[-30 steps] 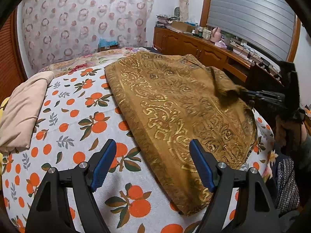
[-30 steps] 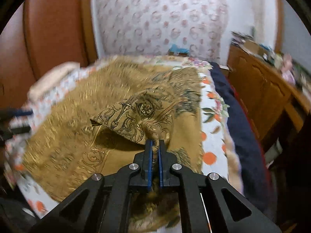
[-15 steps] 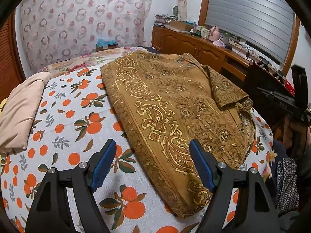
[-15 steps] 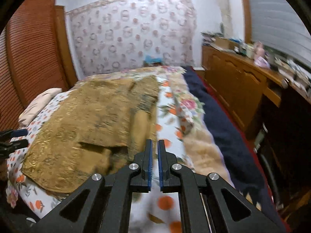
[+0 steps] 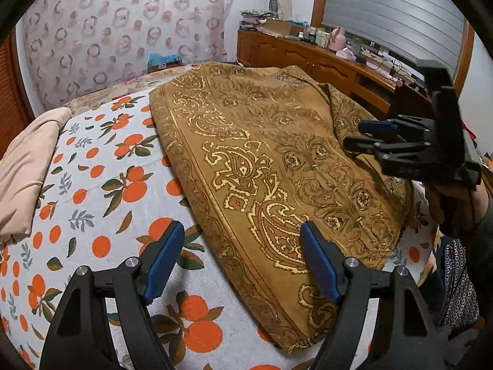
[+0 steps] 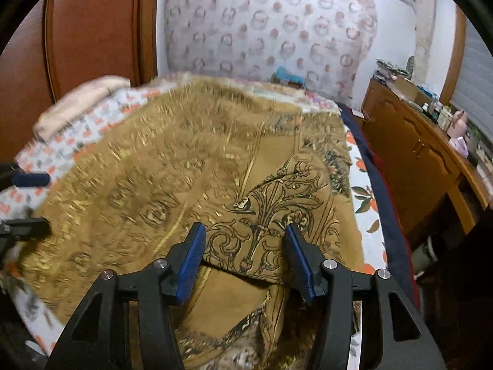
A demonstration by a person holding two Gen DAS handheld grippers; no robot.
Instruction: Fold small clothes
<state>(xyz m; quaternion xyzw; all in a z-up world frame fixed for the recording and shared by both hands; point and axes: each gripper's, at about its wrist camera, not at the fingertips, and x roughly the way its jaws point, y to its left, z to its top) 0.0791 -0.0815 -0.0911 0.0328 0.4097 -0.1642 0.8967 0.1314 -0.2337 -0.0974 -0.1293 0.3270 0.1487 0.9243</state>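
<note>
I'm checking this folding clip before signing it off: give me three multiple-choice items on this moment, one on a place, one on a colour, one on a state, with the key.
1. Where does the folded beige cloth lie, seen from the left wrist?
A. on the wooden dresser
B. on the bed's left side, apart from the brown garment
C. on top of the brown garment

2. What colour are the pads on the left gripper?
A. blue
B. red
C. white

3. How does the right gripper stand?
A. clamped on the bedsheet
B. holding the beige cloth
C. jaws apart over the brown patterned garment, pressing on nothing

Key: 1 B, orange-print sheet shows between the two cloths; 2 A, both pads are plainly blue; 3 C, its jaws are opening, garment below, none pinched.
</note>
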